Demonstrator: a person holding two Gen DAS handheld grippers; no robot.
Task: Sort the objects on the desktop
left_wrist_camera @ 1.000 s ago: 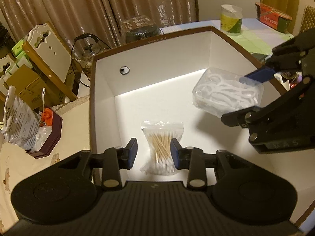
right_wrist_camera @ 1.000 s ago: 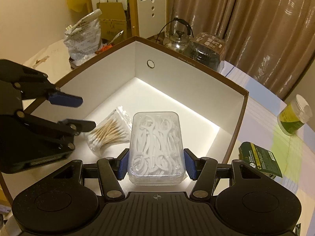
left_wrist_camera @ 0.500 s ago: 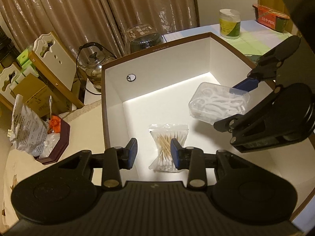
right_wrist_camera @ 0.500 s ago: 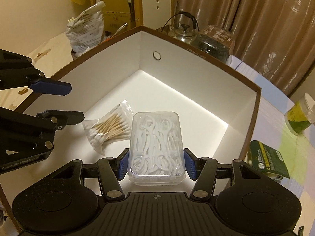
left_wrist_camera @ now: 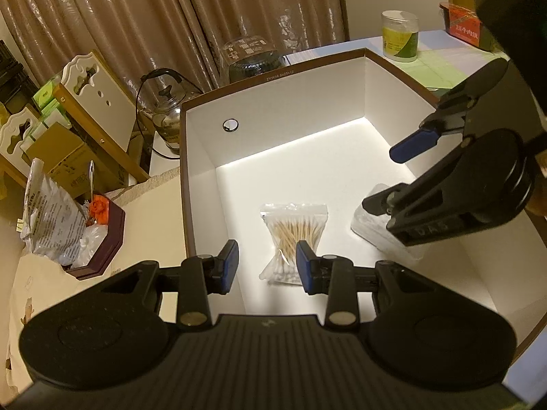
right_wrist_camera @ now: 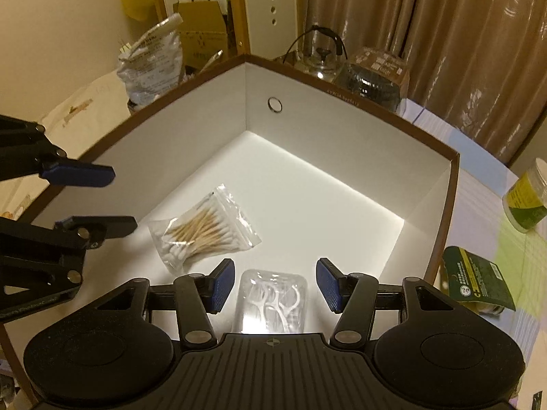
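A white box with a brown rim (left_wrist_camera: 273, 78) (right_wrist_camera: 342, 102) holds a clear bag of cotton swabs (left_wrist_camera: 294, 235) (right_wrist_camera: 201, 229) and a clear case of floss picks (right_wrist_camera: 271, 302) (left_wrist_camera: 371, 229). Both lie on the box floor. My right gripper (right_wrist_camera: 275, 283) is open above the floss case, which lies loose between and below its fingers. In the left wrist view the right gripper (left_wrist_camera: 393, 177) partly hides the case. My left gripper (left_wrist_camera: 266, 266) is open and empty above the swab bag; it also shows in the right wrist view (right_wrist_camera: 112, 198).
A green-labelled jar (left_wrist_camera: 400, 36) (right_wrist_camera: 528, 198) and a dark green packet (right_wrist_camera: 478, 278) lie on the table right of the box. A glass kettle (left_wrist_camera: 167, 116), a dark lidded container (left_wrist_camera: 253, 56), a plastic bag (left_wrist_camera: 48, 218) and a small dark tray (left_wrist_camera: 102, 239) stand behind and left.
My right gripper has opened and let go of the floss case, which now lies on the box floor. Both grippers have risen and pulled back from the box.
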